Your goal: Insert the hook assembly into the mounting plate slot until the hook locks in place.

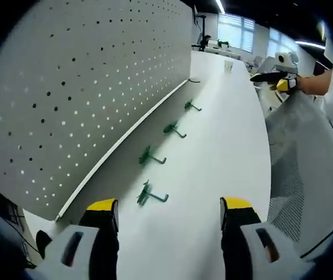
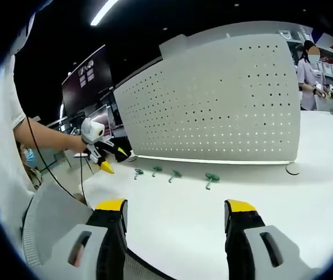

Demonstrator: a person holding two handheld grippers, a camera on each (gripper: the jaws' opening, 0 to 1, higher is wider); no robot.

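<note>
The grey perforated mounting plate point(image 1: 85, 99) stands upright along the back of the white table point(image 1: 225, 151). Several green hook assemblies lie in a row on the table before it, the nearest hook point(image 1: 152, 194) just ahead of my left gripper point(image 1: 169, 210), which is open and holds nothing. In the right gripper view the plate point(image 2: 213, 99) faces me, with the hooks point(image 2: 175, 174) along its foot. My right gripper point(image 2: 175, 209) is open and empty, well short of them. The left gripper point(image 2: 114, 160) shows at the left of that view, held in a hand.
A grey mesh chair back point(image 1: 298, 169) stands against the table's near edge. A small round disc point(image 2: 293, 169) lies on the table by the plate's right end. People point(image 2: 312, 64) stand in the background. My right gripper point(image 1: 274, 80) hovers at the table's far side.
</note>
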